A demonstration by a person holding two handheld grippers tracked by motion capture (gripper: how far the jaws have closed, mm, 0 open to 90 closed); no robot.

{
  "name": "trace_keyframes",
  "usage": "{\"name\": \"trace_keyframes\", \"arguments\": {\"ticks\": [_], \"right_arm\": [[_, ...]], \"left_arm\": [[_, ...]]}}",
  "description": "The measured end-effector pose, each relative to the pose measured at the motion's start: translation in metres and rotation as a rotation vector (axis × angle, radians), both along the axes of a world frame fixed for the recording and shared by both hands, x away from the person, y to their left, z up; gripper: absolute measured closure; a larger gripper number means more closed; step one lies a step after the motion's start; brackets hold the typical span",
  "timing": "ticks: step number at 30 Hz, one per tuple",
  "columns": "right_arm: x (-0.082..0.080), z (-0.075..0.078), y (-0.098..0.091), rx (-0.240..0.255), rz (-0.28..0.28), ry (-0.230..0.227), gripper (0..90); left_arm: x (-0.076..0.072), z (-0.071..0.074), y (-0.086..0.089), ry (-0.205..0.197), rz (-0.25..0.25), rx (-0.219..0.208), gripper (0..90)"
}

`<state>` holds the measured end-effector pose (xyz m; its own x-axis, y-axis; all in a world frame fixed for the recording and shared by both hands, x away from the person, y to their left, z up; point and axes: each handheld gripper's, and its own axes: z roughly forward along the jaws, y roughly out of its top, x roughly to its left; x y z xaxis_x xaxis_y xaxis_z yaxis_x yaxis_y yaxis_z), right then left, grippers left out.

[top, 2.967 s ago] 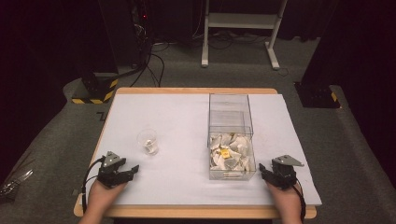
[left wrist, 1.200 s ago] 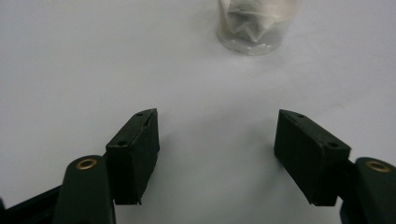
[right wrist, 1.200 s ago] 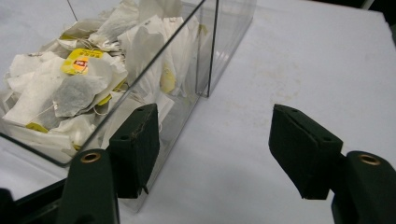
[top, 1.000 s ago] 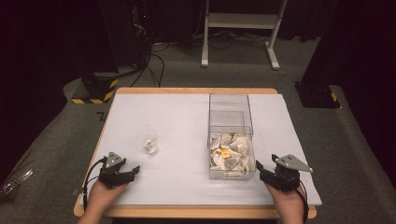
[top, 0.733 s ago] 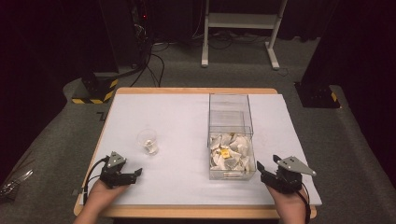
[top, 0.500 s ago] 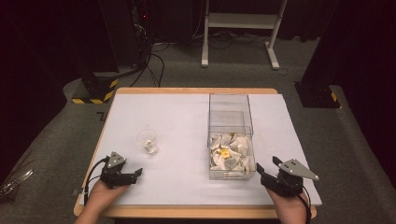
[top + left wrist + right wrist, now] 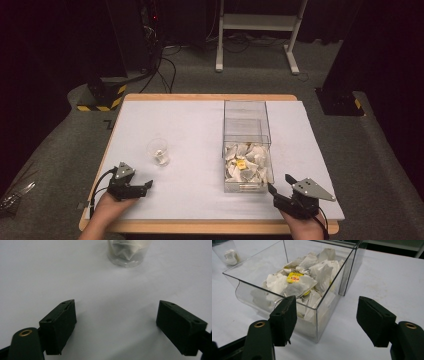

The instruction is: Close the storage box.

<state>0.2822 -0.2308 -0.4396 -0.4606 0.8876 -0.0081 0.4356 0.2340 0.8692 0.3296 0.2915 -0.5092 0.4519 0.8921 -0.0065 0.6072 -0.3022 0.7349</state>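
both the left gripper (image 7: 116,326) and right gripper (image 7: 327,320) gape wide, empty; the white paper tea bags (image 7: 298,286) in the clear plastic box (image 7: 332,310) look light, limp, tearable, best pinched by a top corner

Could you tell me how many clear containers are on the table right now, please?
2. A small glass stands left of centre with a tea bag inside; a clear box right of centre holds a heap of tea bags in its near compartment.
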Motion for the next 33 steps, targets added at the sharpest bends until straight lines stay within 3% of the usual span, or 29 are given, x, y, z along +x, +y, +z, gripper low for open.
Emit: {"name": "trace_keyframes", "arguments": {"ticks": [22,33], "right_arm": [[0.007,-0.022,0.009,-0.017,0.016,0.052,30.5],[0.01,-0.029,0.013,-0.026,0.01,0.057,22.0]], "left_arm": [[0.0,0.0,0.0,0.0,0.001,-0.004,16.7],[0.0,0.0,0.0,-0.001,-0.001,0.003,16.7]]}}
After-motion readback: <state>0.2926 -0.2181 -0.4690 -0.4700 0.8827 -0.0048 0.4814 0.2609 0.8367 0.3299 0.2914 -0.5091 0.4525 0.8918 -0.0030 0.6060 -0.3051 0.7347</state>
